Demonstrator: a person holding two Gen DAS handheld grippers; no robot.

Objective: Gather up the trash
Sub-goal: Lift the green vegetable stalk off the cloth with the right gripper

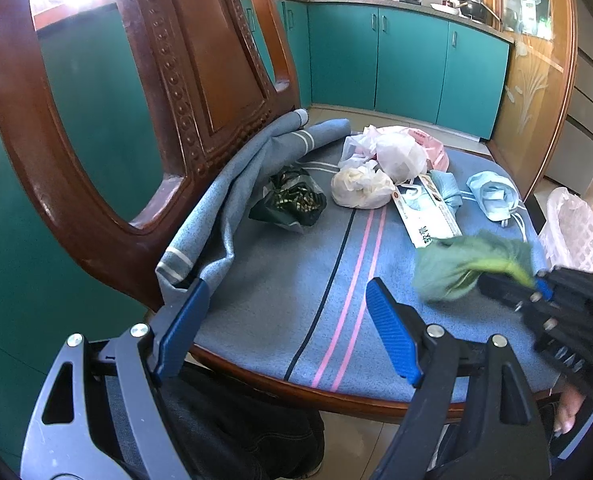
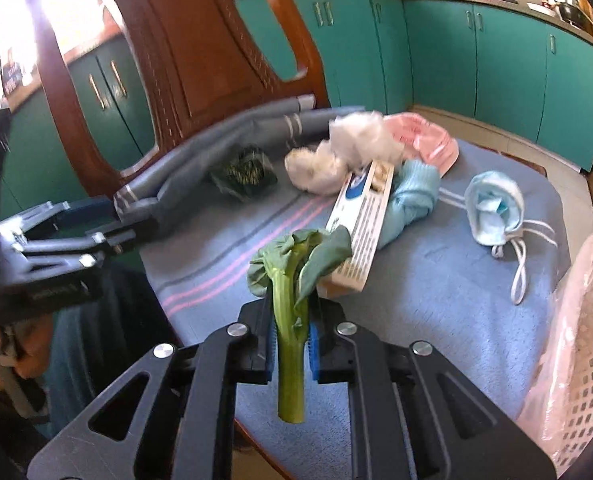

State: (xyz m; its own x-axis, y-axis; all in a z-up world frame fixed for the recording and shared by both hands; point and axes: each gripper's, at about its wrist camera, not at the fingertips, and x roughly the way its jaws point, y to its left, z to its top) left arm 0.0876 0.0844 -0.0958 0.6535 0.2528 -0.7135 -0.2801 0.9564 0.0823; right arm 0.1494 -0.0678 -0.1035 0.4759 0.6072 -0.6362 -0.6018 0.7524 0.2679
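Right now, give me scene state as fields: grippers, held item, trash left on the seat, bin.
left gripper: open, empty, over the chair's near edge
right gripper: shut on vegetable stalk, leafy end pointing forward
surface: blue cloth on wooden chair
trash left: dark bag, white bags, flat carton, face mask
bin: pink basket, bag-lined, right of seat
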